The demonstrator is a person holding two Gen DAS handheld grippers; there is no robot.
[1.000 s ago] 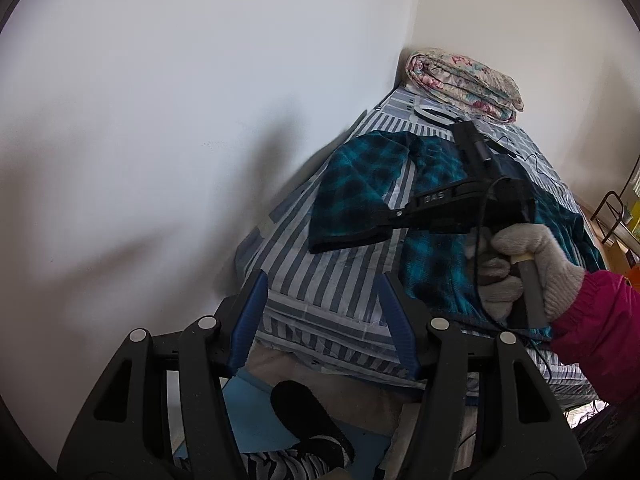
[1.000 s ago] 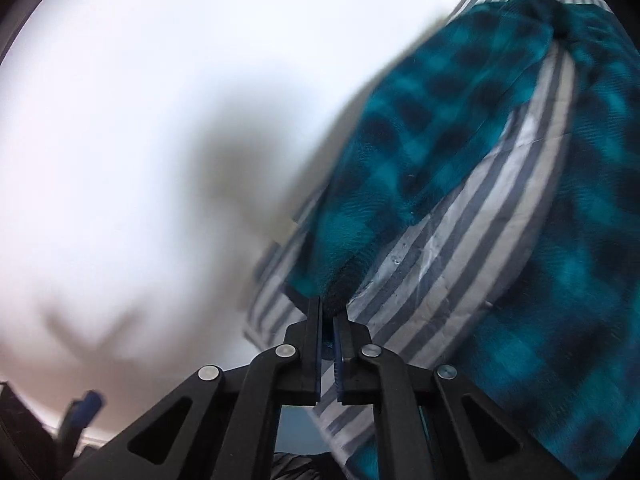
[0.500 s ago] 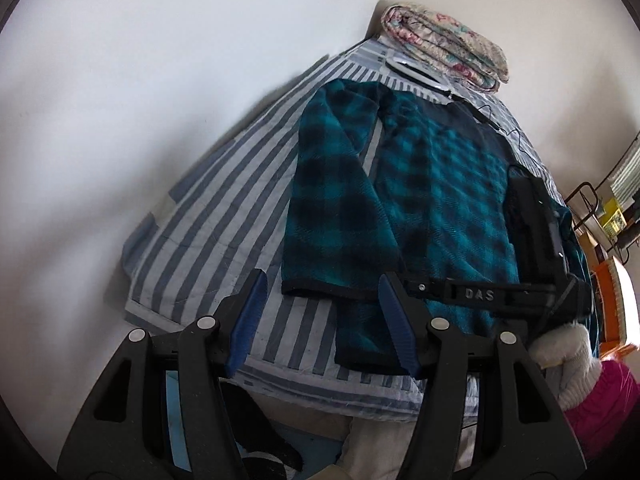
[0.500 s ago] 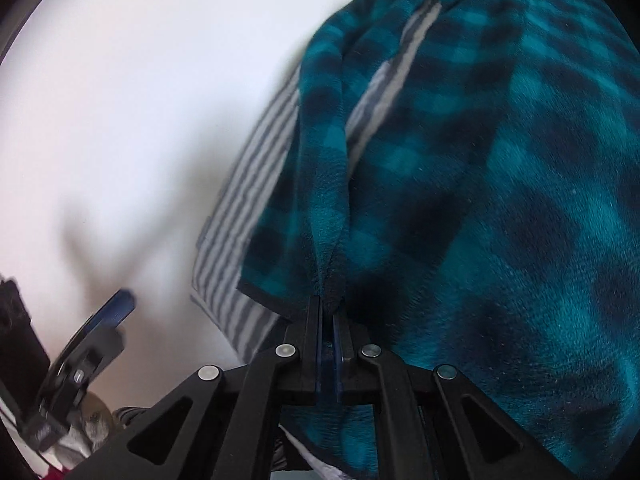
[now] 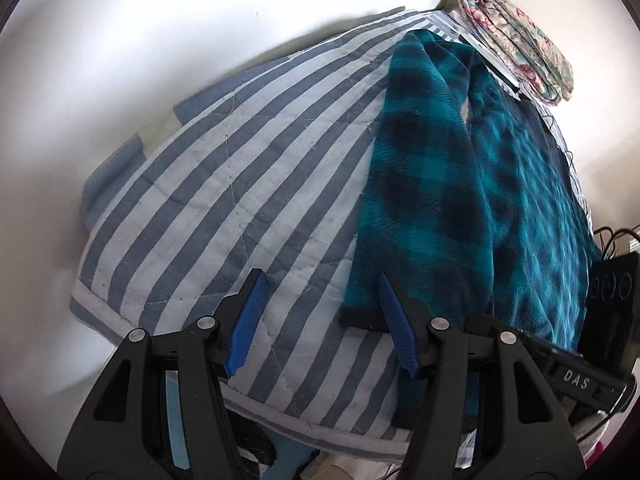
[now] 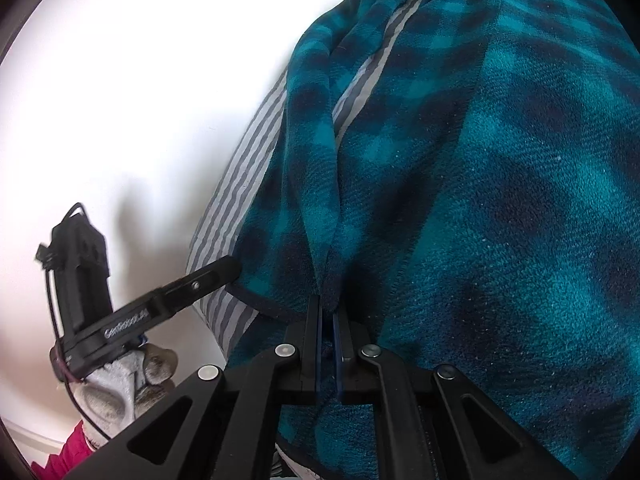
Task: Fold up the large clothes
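A fuzzy teal-and-navy plaid fleece garment (image 5: 472,184) lies spread on the quilted, blue-striped bed cover (image 5: 248,184); the right gripper (image 6: 328,312) pinches a raised fold near its dark-bound hem; the left gripper (image 5: 320,320) hangs spread, empty, over the stripes beside the hem; a folded floral blanket (image 5: 520,40) sits at the far end.

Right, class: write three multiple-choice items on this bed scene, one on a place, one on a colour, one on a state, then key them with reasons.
1. Where is the folded floral quilt?
A. at the far end of the bed
B. on the floor
C. on a chair

2. What colour is the plaid garment?
A. red
B. teal
C. yellow

3. The right gripper's fingers are:
A. wide open
B. shut on the garment
C. holding a cable

Key:
1 A: the floral quilt lies at the bed's far end.
2 B: the plaid garment is teal and dark.
3 B: the right gripper pinches its fabric.
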